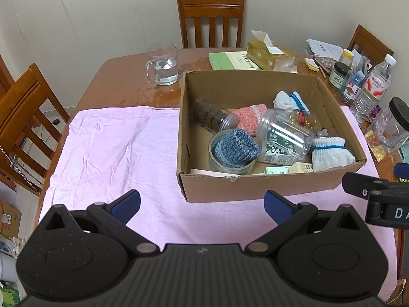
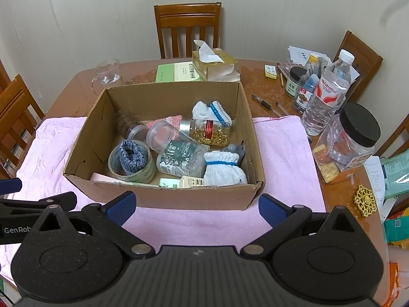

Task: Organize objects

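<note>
Cardboard box [image 2: 163, 194] sits on my pink towel [image 2: 286, 153] in the middle of the table, crammed with stuff — a tape roll [image 2: 133, 174] with a blue knit sock [image 2: 133, 157] stuffed in it, a clear jar [image 2: 176, 153] on its side, white socks [image 2: 225, 168]. My left gripper [image 1: 202, 206] and right gripper [image 2: 196, 208] both hover over the towel just short of the box — fingers spread wide, holding nothing.

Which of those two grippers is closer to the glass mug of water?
Left. The left gripper hovers over the pink cloth on the mug's side; the right gripper sits farther right, before the box.
</note>
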`<state>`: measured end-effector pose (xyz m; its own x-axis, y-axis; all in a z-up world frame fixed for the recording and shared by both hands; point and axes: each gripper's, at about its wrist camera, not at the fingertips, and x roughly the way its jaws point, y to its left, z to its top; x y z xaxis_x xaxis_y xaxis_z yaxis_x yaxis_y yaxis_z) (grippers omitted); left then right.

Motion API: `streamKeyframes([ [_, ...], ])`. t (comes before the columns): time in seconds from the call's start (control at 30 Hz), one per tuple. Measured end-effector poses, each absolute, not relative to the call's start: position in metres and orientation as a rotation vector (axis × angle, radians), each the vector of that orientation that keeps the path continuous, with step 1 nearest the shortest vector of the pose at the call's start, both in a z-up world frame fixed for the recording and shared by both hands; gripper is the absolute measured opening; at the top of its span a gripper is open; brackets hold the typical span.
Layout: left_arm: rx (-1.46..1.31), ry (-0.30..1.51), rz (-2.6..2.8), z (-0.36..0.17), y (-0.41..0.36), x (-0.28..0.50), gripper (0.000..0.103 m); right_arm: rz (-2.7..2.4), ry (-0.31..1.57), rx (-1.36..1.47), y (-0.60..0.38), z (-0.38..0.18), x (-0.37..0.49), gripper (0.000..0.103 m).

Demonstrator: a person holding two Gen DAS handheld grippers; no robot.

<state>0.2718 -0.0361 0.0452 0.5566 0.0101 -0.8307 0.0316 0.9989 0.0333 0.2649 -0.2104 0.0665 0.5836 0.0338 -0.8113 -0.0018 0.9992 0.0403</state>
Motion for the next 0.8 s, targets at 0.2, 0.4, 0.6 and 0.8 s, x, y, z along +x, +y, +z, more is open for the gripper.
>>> streamKeyframes([
  [0.2, 0.046, 0.979, -0.01, 0.0461, -0.0353, 0.2714, 0.102, 0.021, 0.946, 0.037, -0.2104, 0.0671, 0.2652, 0.103],
  [0.4, 0.045, 0.979, -0.009, 0.0463, -0.035, 0.2715, 0.102, 0.021, 0.948, 0.037, -0.2102, 0.0676, 0.2654, 0.103],
  [0.6, 0.044, 0.978, -0.01, 0.047, -0.0355, 0.2707, 0.102, 0.016, 0.948, 0.04, -0.2094, 0.0677, 0.2639, 0.103],
  [0.8, 0.045, 0.98, -0.01, 0.047, -0.0358, 0.2703, 0.102, 0.024, 0.946, 0.04, -0.2093, 0.0681, 0.2628, 0.103],
])
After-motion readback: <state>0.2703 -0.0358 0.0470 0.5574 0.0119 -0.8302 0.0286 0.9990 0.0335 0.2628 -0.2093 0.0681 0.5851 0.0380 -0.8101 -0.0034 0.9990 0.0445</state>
